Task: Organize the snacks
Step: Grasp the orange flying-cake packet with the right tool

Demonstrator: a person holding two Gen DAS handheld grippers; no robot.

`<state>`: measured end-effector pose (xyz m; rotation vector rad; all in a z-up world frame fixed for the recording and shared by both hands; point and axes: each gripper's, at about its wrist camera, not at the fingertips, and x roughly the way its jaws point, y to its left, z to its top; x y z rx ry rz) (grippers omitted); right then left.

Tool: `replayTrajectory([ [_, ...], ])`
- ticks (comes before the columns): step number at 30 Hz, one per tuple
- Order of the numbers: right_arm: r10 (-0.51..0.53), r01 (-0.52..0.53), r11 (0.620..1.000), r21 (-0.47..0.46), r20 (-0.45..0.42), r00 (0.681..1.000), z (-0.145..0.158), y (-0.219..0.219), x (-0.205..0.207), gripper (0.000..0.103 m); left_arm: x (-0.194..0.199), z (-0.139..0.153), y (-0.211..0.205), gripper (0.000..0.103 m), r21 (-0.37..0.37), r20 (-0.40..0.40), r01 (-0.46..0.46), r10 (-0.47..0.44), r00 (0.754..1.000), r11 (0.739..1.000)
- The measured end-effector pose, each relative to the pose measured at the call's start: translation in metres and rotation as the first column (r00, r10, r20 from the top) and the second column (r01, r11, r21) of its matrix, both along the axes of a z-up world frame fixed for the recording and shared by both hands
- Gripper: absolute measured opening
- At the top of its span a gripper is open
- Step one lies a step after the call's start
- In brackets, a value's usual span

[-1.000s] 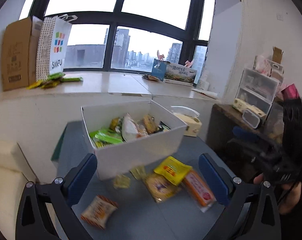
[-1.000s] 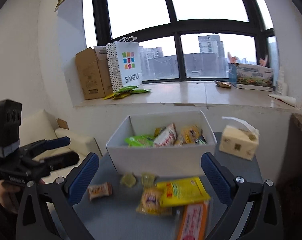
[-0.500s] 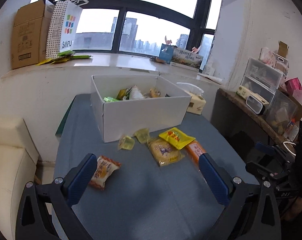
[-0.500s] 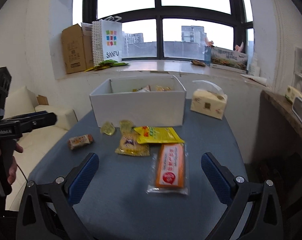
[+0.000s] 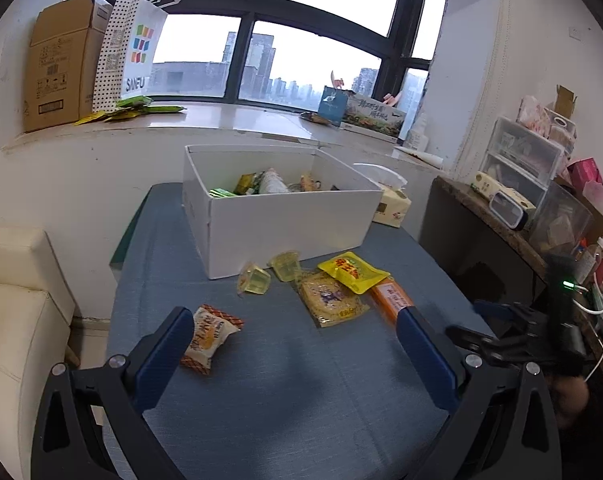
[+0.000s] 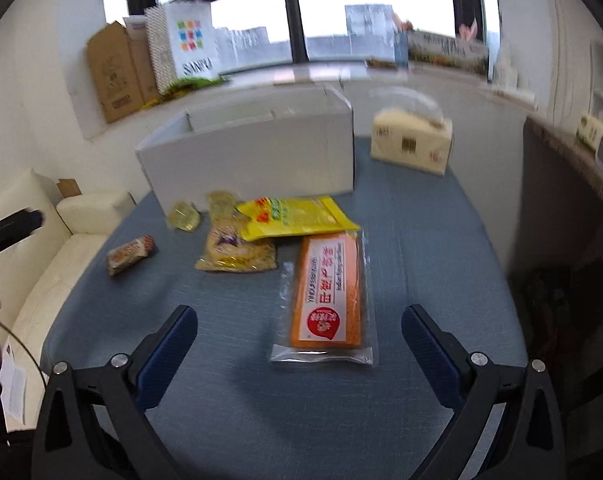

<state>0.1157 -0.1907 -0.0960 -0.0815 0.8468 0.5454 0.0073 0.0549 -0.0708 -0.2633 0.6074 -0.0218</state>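
Your left hand-held gripper (image 5: 293,344) hangs above the blue surface (image 5: 285,400) with its jaws spread wide and nothing between them. Take the white box (image 5: 285,224) as your landmark: it sits at the far end of the surface, open on top, with several snacks already inside (green, yellow and white wrappers show over the rim).

Going left to right in front of the box: a small orange-and-white wrapped snack (image 5: 209,334) lies farthest to the left and nearest you, just beside the left finger's blue pad (image 5: 165,356). Two pale yellow jelly cups (image 5: 255,280) rest close to the box's front wall. Right of them lies a clear packet of beige crackers (image 5: 331,298), and a yellow pouch (image 5: 351,272) overlaps its far corner. An orange packet (image 6: 327,296) lies farthest right of the box's front, beside the crackers, its far end tucked under the yellow pouch.

Your right hand-held gripper (image 6: 299,344) is likewise spread and holds nothing; the orange packet lies between its fingers in that view, apart from both pads (the view is blurred).

A tissue pack (image 5: 391,204) stands just right of the box.
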Motion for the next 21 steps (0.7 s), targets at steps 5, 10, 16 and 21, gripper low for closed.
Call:
replayTrajectory([
  [5,0.006,-0.008,0.999,-0.040,-0.053,0.999,-0.027,0.017,0.037,0.103,0.002,-0.002,-0.006,0.103,0.011,-0.007,0.017,-0.017,1.000,1.000],
  [10,0.023,-0.033,0.990,-0.135,-0.073,0.997,-0.054,0.041,0.064,0.103,0.002,-0.005,-0.007,0.103,0.016,-0.019,0.012,-0.011,1.000,1.000],
  [16,-0.034,0.018,0.991,-0.131,-0.115,0.993,-0.073,0.036,0.081,0.097,0.003,-0.011,-0.003,0.103,0.010,-0.038,-0.001,0.001,0.999,1.000],
  [21,-0.013,-0.001,0.990,-0.138,-0.102,0.995,-0.069,0.035,0.073,0.062,0.003,-0.014,0.001,0.103,0.003,-0.047,-0.014,0.014,0.999,1.000],
])
